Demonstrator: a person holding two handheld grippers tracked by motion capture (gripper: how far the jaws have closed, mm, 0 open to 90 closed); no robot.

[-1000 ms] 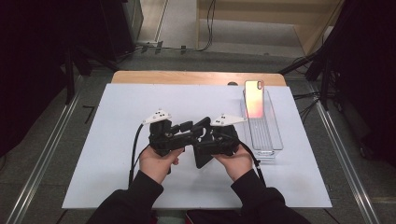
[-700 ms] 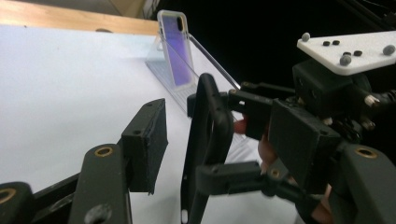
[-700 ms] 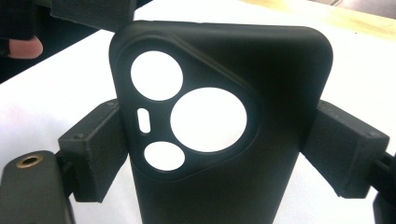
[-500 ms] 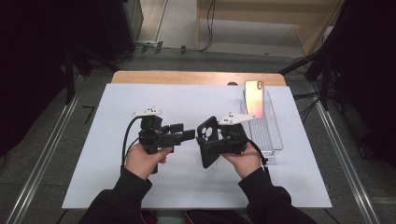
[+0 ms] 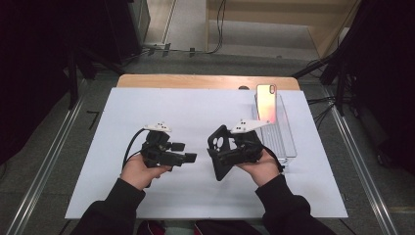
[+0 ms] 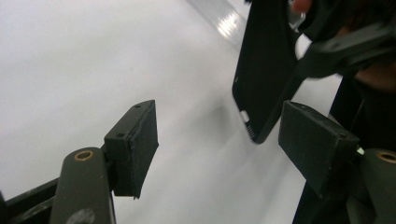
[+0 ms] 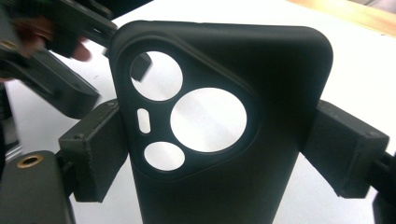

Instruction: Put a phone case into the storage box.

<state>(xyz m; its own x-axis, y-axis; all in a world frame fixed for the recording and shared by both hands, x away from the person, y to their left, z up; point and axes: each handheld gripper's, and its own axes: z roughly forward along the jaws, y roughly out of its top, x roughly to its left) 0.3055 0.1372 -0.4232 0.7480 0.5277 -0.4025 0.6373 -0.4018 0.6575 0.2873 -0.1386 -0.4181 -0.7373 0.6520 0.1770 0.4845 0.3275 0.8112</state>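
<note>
A black phone case with round camera cut-outs stands upright over the white mat, and my right gripper is shut on its two long sides. The right gripper view shows the case from behind, squeezed between both pads, right gripper. My left gripper hovers a short way to the case's left, pointing at it. Its jaws have just been opening and nothing is between them. In the left gripper view the left gripper stands open, with the case beyond the pads, apart from them.
A phone with a shiny orange-pink back leans in a clear plastic tray at the back right of the white mat. Beyond the mat runs a wooden table edge. Metal rails flank the table.
The two grippers were together on the case a second ago. The left one has let go and drawn away to the left, jaws wider; the case stays in the right gripper.
</note>
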